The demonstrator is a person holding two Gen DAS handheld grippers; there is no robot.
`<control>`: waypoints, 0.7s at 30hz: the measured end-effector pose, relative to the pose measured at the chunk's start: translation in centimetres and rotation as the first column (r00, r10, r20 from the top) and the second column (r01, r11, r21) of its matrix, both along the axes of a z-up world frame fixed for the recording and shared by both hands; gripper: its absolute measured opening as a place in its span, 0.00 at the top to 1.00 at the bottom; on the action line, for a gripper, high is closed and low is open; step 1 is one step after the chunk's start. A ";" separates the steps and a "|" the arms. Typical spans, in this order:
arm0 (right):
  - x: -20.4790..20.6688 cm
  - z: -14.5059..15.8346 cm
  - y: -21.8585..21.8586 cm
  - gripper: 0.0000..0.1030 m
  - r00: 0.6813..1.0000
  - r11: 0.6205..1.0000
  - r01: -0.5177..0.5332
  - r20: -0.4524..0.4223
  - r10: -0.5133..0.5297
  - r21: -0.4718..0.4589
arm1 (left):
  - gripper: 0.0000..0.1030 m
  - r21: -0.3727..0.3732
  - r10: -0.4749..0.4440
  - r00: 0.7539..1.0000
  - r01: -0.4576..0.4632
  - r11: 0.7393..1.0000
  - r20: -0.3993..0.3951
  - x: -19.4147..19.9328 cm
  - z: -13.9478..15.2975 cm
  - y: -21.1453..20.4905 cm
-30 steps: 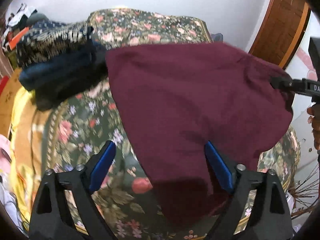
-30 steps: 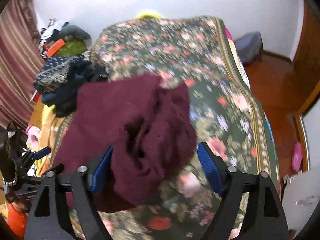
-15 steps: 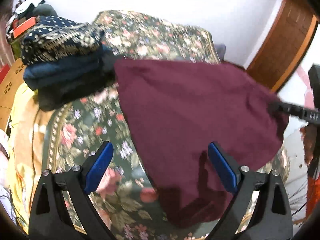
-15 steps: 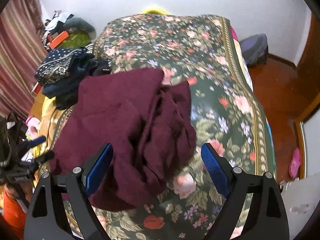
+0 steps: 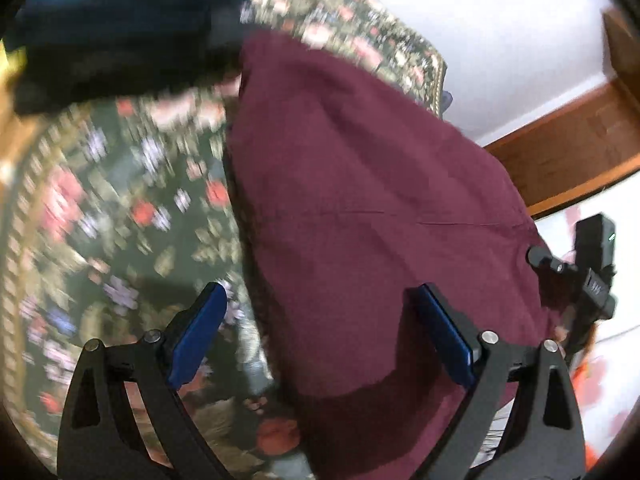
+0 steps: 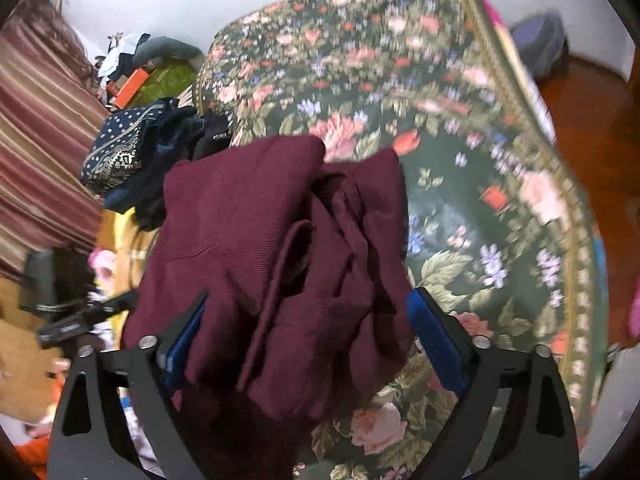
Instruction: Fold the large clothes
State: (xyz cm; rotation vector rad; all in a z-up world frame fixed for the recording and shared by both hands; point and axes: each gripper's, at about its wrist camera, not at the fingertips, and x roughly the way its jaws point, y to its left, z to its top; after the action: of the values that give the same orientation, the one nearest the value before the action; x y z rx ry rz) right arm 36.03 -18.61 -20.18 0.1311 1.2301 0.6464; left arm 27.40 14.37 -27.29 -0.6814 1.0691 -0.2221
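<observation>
A large maroon garment (image 5: 360, 208) lies spread on the floral bedspread (image 5: 120, 208). My left gripper (image 5: 320, 334) is open just above its near left edge, with one blue pad over the bedspread and the other over the cloth. In the right wrist view the garment (image 6: 256, 232) is bunched into folds at this end. My right gripper (image 6: 310, 336) straddles that bunch, its jaws opening wide. The cloth lies between the pads and covers part of the left pad; I see no pinch on it. Each gripper shows at the side of the other's view.
A stack of folded dark blue and patterned clothes (image 6: 132, 160) sits at the bed's left side, touching the garment's far corner. A striped curtain (image 6: 40, 140) hangs at the left. The bed edge and wooden floor (image 6: 592, 120) are at the right.
Both grippers have come down closer to the garment. The left view has rolled and swung left, now blurred. The right gripper's jaws have spread wider around the bunched cloth.
</observation>
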 end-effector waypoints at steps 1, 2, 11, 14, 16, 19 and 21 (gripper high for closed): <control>0.2 -0.3 -0.1 0.02 1.000 1.000 -0.007 -0.014 0.007 0.008 | 0.06 -0.051 0.005 1.000 -0.006 0.999 -0.016 0.3 -0.8 0.1; 0.5 -0.7 -0.1 0.01 0.999 1.000 -0.018 -0.033 0.018 0.026 | 0.06 -0.079 0.016 1.000 -0.018 0.997 -0.022 0.5 -1.2 0.2; 2.6 -2.8 0.9 0.00 0.985 0.993 -0.047 -0.159 0.064 0.112 | 0.06 -0.145 -0.041 0.999 0.039 0.989 -0.006 2.7 -1.0 -1.1; 2.9 -2.8 0.9 0.00 0.983 0.993 -0.026 -0.176 0.047 0.114 | 0.06 -0.150 -0.040 0.999 0.038 0.988 -0.011 2.9 -0.9 -1.2; 2.5 -2.4 0.7 0.07 0.983 0.993 -0.020 -0.177 0.041 0.119 | 0.21 -0.137 -0.030 0.999 0.029 0.990 -0.010 2.8 -0.7 -1.1; 1.8 -1.4 0.4 0.25 0.987 0.994 -0.024 -0.158 0.041 0.109 | 0.45 -0.064 -0.037 0.999 0.038 0.997 0.015 1.9 0.7 -1.0; 1.3 -0.5 0.4 0.36 0.989 0.995 -0.016 -0.148 0.031 0.101 | 0.58 -0.023 -0.049 0.998 0.050 0.998 0.045 1.5 2.1 -1.3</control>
State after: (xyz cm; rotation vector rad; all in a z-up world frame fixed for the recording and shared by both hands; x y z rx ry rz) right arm 37.32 -18.22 -20.69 0.2526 1.3451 0.7289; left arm 28.86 13.11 -25.19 -0.6691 1.0429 -0.2919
